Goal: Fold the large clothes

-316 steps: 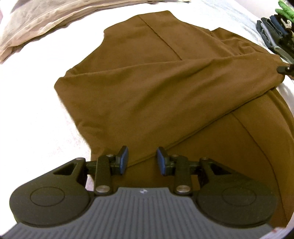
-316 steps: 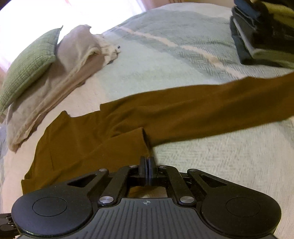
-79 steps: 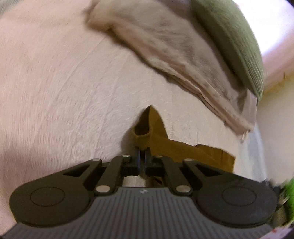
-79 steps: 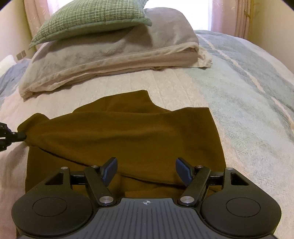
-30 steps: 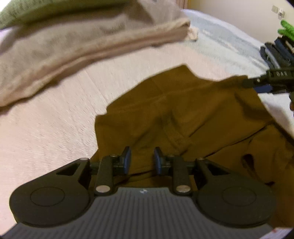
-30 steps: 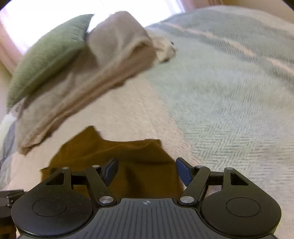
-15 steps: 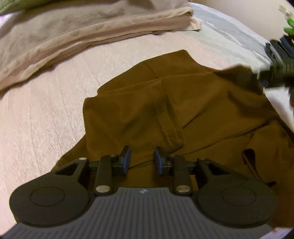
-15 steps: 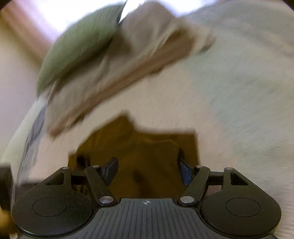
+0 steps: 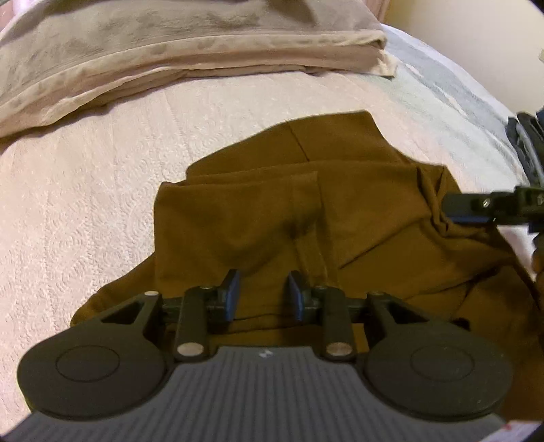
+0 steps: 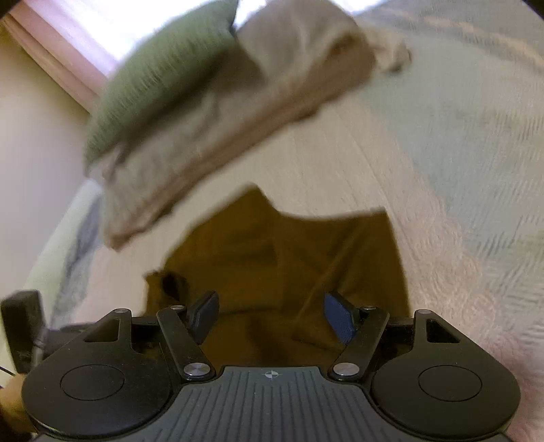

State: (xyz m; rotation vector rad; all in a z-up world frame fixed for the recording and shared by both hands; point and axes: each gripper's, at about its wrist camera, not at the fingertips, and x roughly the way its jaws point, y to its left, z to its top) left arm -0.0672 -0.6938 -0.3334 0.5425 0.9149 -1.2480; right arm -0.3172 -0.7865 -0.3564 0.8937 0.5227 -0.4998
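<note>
Bedspread (image 9: 85,190) carries the half-folded brown garment (image 9: 238,221); both tools, left (image 9: 261,297) and right (image 10: 272,316), hover apart above it, next needing a fresh edge to pinch.

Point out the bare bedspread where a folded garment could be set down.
Bare bedspread lies left of the brown garment, bordered above by the beige pillow. A narrower strip runs between pillow and garment. Right is crowded: the right gripper and dark stacked clothes.

Quilted bed (image 9: 102,176), beige pillow (image 9: 170,51), bright window (image 10: 142,23) behind
</note>
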